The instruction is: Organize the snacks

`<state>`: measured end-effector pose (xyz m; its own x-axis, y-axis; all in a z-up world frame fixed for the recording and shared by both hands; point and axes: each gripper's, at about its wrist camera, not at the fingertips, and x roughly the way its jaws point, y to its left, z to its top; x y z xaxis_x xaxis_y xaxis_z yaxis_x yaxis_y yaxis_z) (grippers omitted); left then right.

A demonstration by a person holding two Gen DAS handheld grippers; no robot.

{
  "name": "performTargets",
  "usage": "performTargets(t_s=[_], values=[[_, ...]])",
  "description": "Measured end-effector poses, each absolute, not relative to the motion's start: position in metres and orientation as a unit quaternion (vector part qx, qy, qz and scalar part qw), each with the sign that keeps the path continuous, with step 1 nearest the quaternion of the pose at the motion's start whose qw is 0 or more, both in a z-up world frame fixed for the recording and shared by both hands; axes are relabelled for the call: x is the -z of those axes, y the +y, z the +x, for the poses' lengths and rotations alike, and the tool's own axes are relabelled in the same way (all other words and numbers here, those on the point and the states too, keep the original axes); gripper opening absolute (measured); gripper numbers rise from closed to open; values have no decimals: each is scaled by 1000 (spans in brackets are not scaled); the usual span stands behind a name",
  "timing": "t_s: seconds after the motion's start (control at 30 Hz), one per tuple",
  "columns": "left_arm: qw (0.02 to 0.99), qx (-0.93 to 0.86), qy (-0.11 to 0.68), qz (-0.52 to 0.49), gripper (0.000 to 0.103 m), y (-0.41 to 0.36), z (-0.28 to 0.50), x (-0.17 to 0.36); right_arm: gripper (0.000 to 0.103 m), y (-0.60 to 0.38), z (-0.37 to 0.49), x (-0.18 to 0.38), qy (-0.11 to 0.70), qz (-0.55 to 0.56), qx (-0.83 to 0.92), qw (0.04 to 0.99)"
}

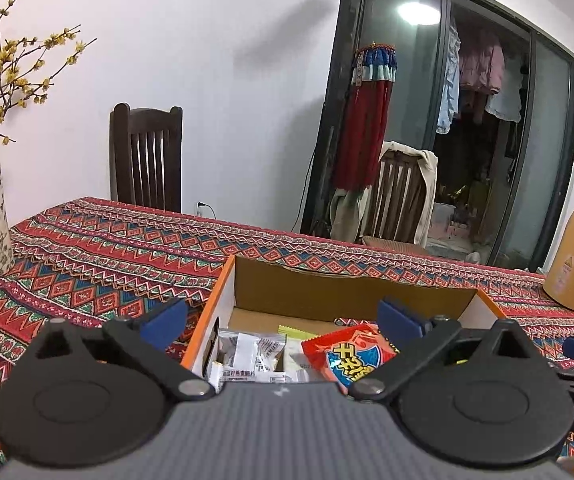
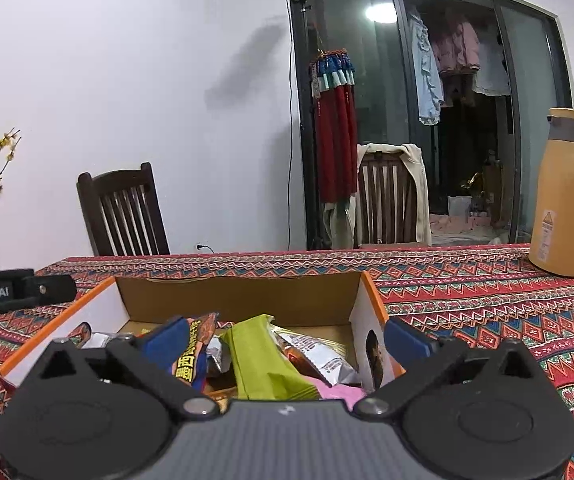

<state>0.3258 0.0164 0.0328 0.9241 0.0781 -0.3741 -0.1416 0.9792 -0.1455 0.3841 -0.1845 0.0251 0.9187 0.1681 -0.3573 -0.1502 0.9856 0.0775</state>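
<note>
Two claws hang over one cardboard box (image 1: 223, 304) on the patterned surface (image 1: 99, 256). Spread wide, the left claw (image 1: 283, 320) pinches nothing; below it in the box lie clear-wrapped snacks (image 1: 255, 354) at 6 o'clock and a red packet (image 1: 347, 354) toward 5 o'clock. Likewise spread and empty, the right claw (image 2: 287, 338) hovers above a green packet (image 2: 263, 364), a dark orange-lettered packet (image 2: 197, 350) at 9 o'clock of it, and a silver packet (image 2: 323, 358) at 3 o'clock. A yellow thermos (image 2: 563, 196) stands far off at 2 o'clock.
</note>
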Motion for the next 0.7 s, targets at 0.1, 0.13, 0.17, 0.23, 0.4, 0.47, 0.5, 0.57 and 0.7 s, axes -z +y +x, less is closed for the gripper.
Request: performTargets(t_s=[0.1,0.13,0.17,0.23,0.4,0.47,0.5,0.57,0.7], values=[[977,-57,187,-85,103,16,326,-33,103,-185,383,-25,183,25,-80,979],[977,-58,188,-85,103,15,325,-33,103,-185,383,-25,183,24,-80,980],[977,-58,188,-86,103,15,325,-33,103,-186,383,-25,183,24,-80,980],[977,-56,188,-86,103,15,324,-34,103,-185,384,-25,183,22,-80,980],[979,-54,180,-80,103,10,316,-45,103,-186,377,-35,173,22,-77,982],[979,-50,180,-79,103,7,310,-50,103,-189,371,-41,169,26,-78,982],[979,-50,180,-79,103,6,308,-53,103,-190,368,-43,168,28,-78,982],[979,-48,181,-81,103,5,302,-56,103,-193,360,-46,171,31,-79,982],[978,-38,189,-83,103,3,286,-60,103,-203,341,-49,183,36,-87,979]])
